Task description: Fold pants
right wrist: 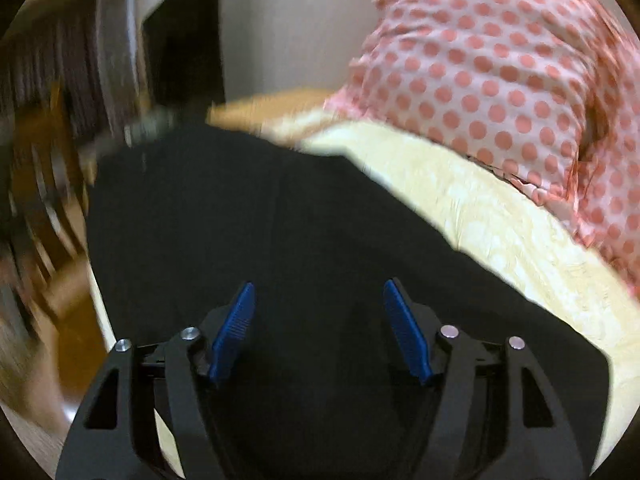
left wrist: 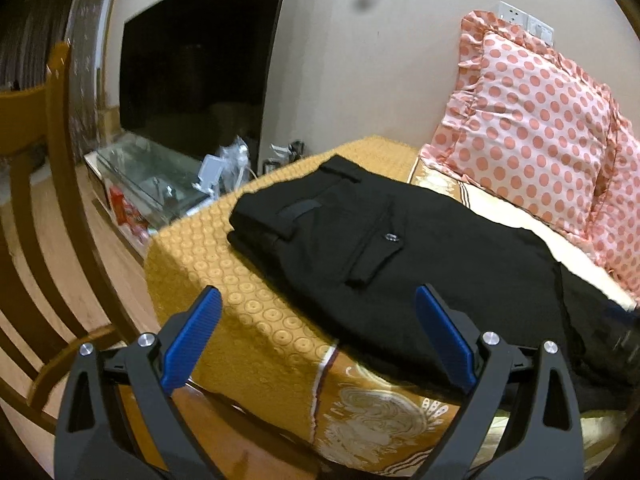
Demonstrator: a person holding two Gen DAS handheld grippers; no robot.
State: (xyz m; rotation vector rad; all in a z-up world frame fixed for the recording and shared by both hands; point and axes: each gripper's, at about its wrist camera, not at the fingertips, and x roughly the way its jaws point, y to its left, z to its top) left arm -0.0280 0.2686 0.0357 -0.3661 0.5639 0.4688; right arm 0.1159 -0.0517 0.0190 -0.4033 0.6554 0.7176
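Observation:
Black pants (left wrist: 400,264) lie folded on a bed with a golden cover (left wrist: 256,300), waistband and a buttoned back pocket toward the far left. My left gripper (left wrist: 318,300) is open and empty, hovering above the near edge of the bed beside the pants. In the right wrist view the pants (right wrist: 320,220) fill the middle of the blurred frame. My right gripper (right wrist: 318,300) is open just above the black cloth, holding nothing. The right gripper's dark body shows at the right edge of the left wrist view (left wrist: 624,336).
A pink polka-dot pillow (left wrist: 536,128) leans on the wall at the head of the bed; it also shows in the right wrist view (right wrist: 500,64). A dark TV (left wrist: 200,64) stands over a glass stand (left wrist: 152,176). A wooden chair (left wrist: 36,200) is at left.

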